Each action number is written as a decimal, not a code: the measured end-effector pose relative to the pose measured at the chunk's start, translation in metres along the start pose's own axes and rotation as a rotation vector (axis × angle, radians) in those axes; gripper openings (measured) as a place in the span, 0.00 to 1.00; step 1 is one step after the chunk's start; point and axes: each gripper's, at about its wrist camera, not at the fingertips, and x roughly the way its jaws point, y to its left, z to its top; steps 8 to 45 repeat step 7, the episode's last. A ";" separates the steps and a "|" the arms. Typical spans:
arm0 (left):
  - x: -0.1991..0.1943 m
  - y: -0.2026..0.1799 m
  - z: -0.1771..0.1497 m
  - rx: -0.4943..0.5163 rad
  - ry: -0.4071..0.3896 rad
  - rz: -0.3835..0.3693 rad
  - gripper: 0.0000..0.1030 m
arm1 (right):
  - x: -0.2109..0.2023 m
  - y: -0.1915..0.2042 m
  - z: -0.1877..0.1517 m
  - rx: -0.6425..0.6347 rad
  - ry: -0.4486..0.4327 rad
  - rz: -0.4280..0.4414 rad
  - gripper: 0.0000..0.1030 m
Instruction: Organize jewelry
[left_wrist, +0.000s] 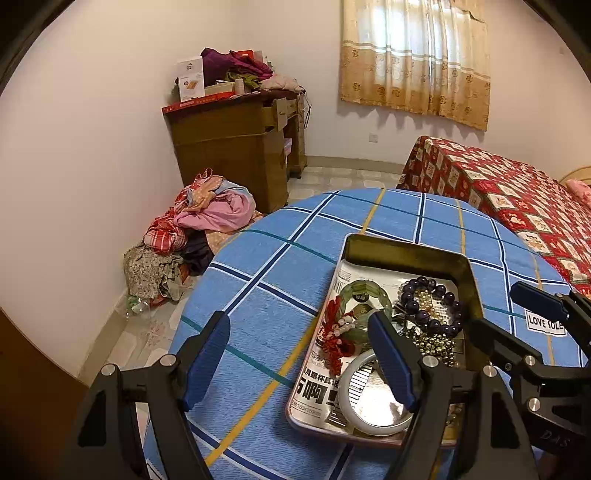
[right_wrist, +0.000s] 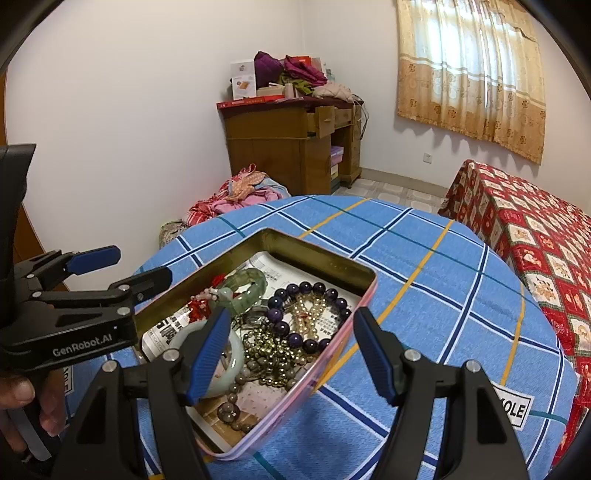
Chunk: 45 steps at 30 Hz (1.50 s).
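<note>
Landmark: the open tin (left_wrist: 466, 280), lined with printed paper, on the blue checked cloth (left_wrist: 280, 295) of the round table.

Your left gripper (left_wrist: 308, 363) stands spread and empty, one finger on the tin's left side over bare cloth, the other over its contents. Your right gripper (right_wrist: 291, 356) also stands spread and empty, straddling the tin's near right wall.

Only the right view shows the hand (right_wrist: 22, 398) on the left tool and the grey bead string (right_wrist: 236, 406) at the tin's near end.

In the tin: purple bead bracelet (right_wrist: 306, 314), green bangle (right_wrist: 247, 282), pale bangle (left_wrist: 373, 397). Bare cloth lies open beyond and right of the tin, up to the table edge.
</note>
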 end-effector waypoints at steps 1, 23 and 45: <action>0.000 -0.001 0.000 0.003 -0.002 0.005 0.76 | 0.000 0.000 0.000 0.000 0.000 0.000 0.70; -0.004 -0.005 -0.001 0.024 -0.025 0.011 0.79 | -0.002 -0.002 -0.002 0.008 0.001 -0.001 0.70; -0.004 -0.005 -0.001 0.024 -0.025 0.011 0.79 | -0.002 -0.002 -0.002 0.008 0.001 -0.001 0.70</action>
